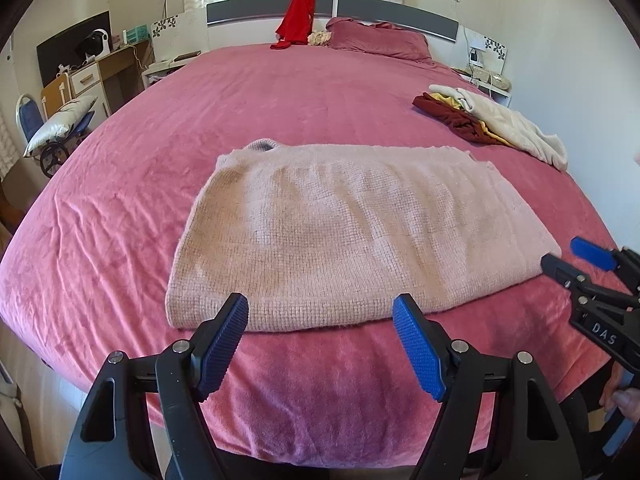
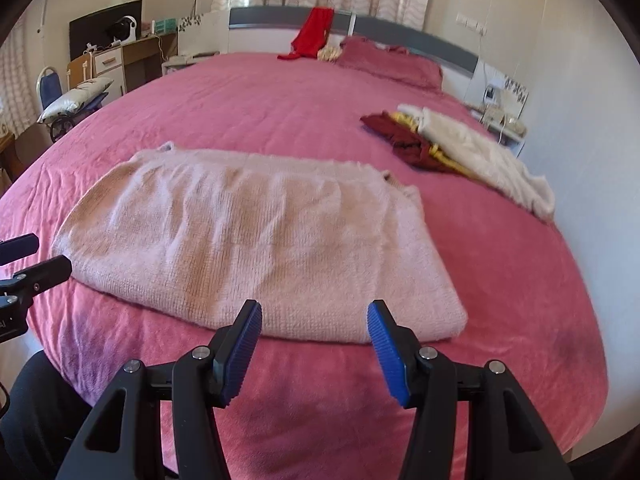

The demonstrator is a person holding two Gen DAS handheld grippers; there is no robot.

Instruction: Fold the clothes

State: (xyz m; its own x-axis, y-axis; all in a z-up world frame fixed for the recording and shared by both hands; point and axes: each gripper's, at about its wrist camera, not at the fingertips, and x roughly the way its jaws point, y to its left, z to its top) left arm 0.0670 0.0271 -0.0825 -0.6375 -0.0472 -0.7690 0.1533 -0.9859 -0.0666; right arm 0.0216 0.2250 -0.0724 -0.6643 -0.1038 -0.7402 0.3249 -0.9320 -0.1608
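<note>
A pale pink knit sweater (image 1: 340, 232) lies folded into a flat rectangle near the front edge of the pink bed (image 1: 280, 100); it also shows in the right wrist view (image 2: 256, 248). My left gripper (image 1: 320, 312) is open and empty, just short of the sweater's near left edge. My right gripper (image 2: 314, 316) is open and empty, just short of the sweater's near right corner. The right gripper also shows at the right edge of the left wrist view (image 1: 568, 256), and the left gripper at the left edge of the right wrist view (image 2: 36, 256).
A heap of dark red, yellow and cream clothes (image 1: 492, 120) lies at the bed's right side. A red garment (image 1: 296, 20) hangs on the headboard beside a pink pillow (image 1: 376, 38). A desk (image 1: 104, 68) and chair (image 1: 44, 128) stand at left.
</note>
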